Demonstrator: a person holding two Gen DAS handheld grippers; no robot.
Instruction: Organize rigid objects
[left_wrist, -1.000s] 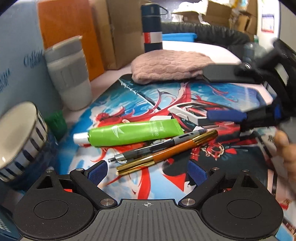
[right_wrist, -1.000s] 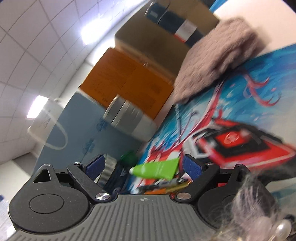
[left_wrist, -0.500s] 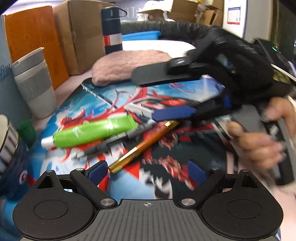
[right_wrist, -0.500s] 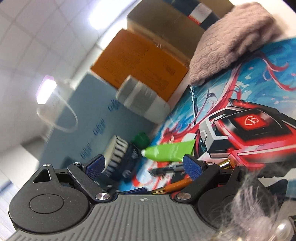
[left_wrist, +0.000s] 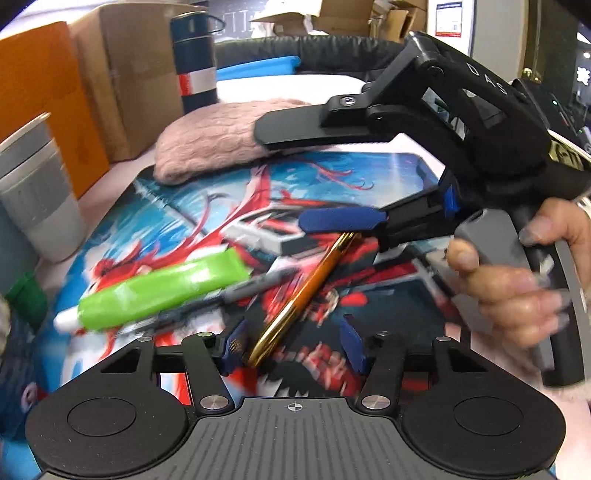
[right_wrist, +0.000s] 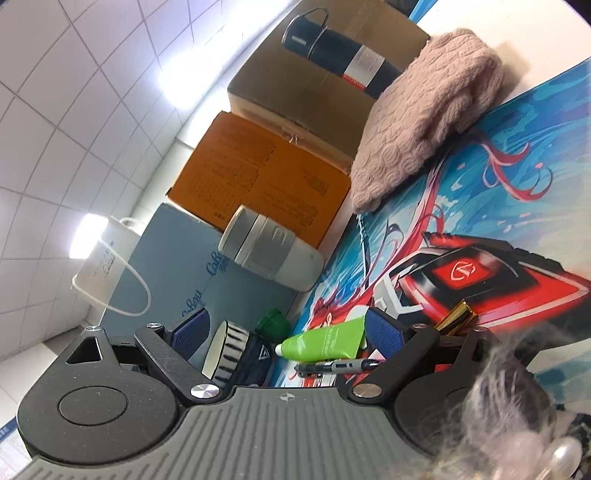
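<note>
An orange and gold pen lies slanted on the printed mat. Its gold near end sits between the fingers of my left gripper, close to the left pad. Those jaws are closing, and the right pad is still clear of the pen. A grey pen and a green tube lie just to the left. My right gripper, held in a hand, reaches in from the right, open, its blue pad over the pen's far end. In the right wrist view, the right gripper is open, with the green tube showing between its fingers.
A pink knitted cloth lies at the mat's far edge. A grey cup, a dark flask, an orange box and a cardboard box stand behind. A striped bowl and a green cap sit left of the tube.
My left gripper's jaws have narrowed and now bracket the orange pen's near end. The pen has swung steeper on the mat. The right gripper has come in closer from the right.
</note>
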